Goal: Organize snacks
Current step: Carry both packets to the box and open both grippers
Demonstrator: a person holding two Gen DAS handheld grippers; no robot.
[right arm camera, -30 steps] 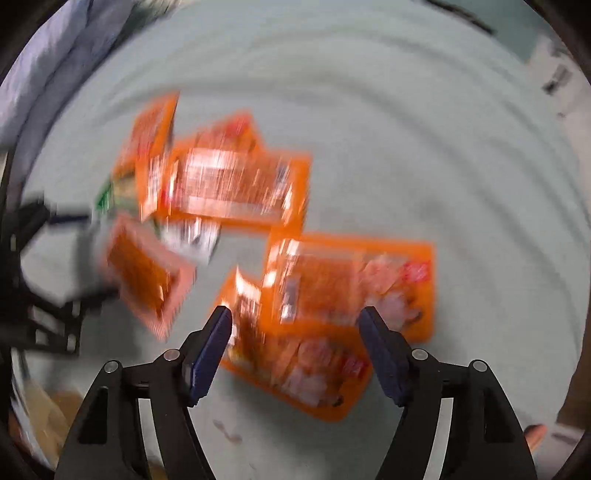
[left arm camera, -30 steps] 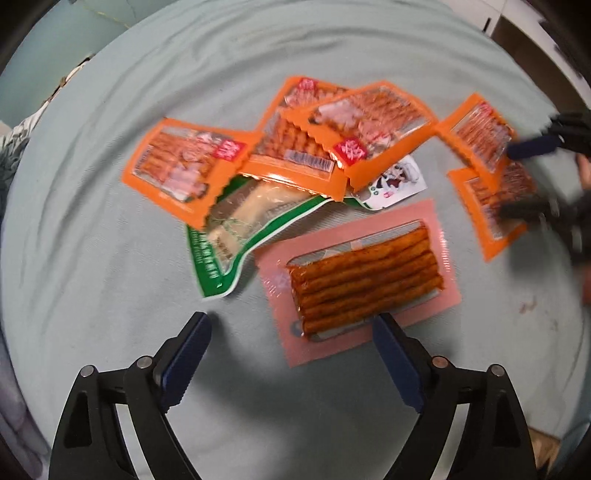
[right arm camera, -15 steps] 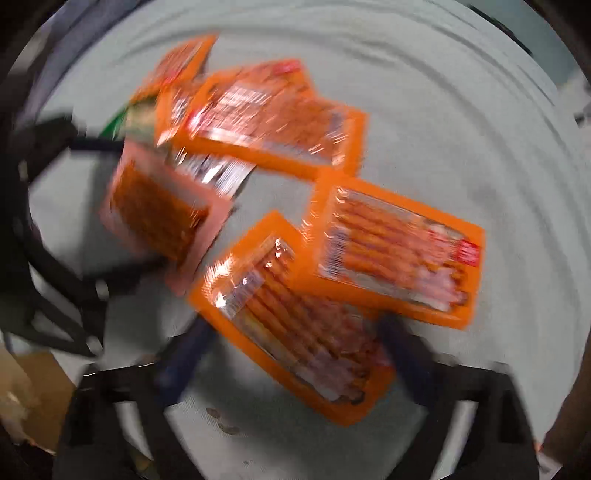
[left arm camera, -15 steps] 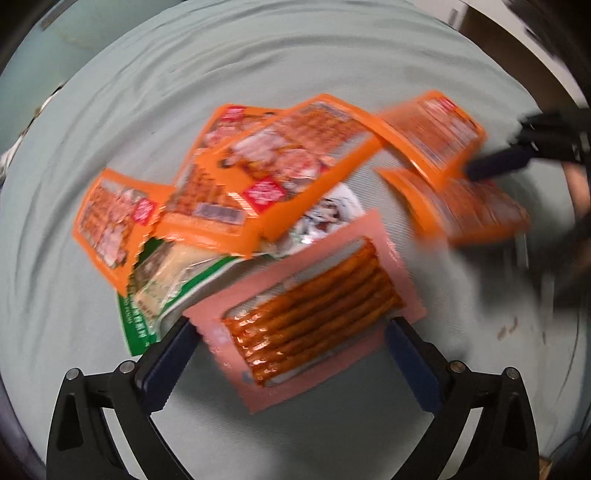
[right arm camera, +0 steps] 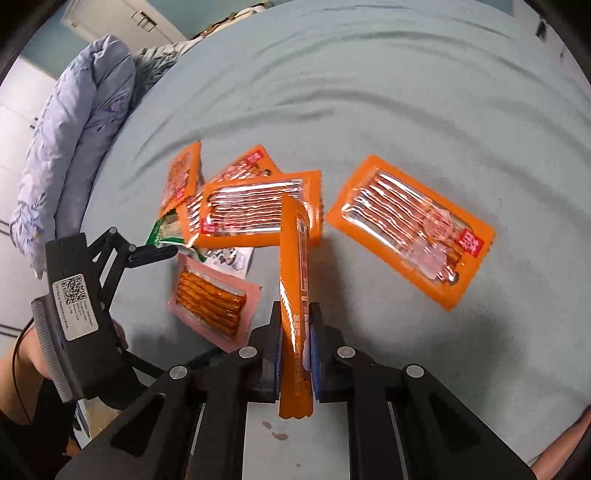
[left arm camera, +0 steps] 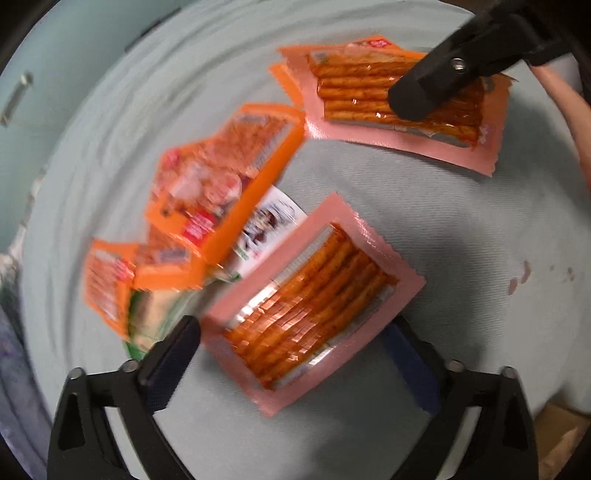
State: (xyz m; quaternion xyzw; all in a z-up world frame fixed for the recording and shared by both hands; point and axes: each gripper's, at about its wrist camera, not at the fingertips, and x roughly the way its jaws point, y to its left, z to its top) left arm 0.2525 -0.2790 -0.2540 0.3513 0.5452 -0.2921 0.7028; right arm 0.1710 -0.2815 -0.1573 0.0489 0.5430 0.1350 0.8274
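A pale green sheet (right arm camera: 406, 92), creased in long folds, covers the bed. A lilac floral quilt (right arm camera: 74, 147) lies bunched along its far left edge. Behind it stands a cabinet (right arm camera: 122, 18) with handles

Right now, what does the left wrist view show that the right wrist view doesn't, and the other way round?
Left wrist only: the left gripper, jaws open either side of the pink packet, and the flat face of the held packet. Right wrist only: the right gripper shut on that packet, seen edge-on, and a quilt. Both: the pink packet, the orange pile, the bedsheet.
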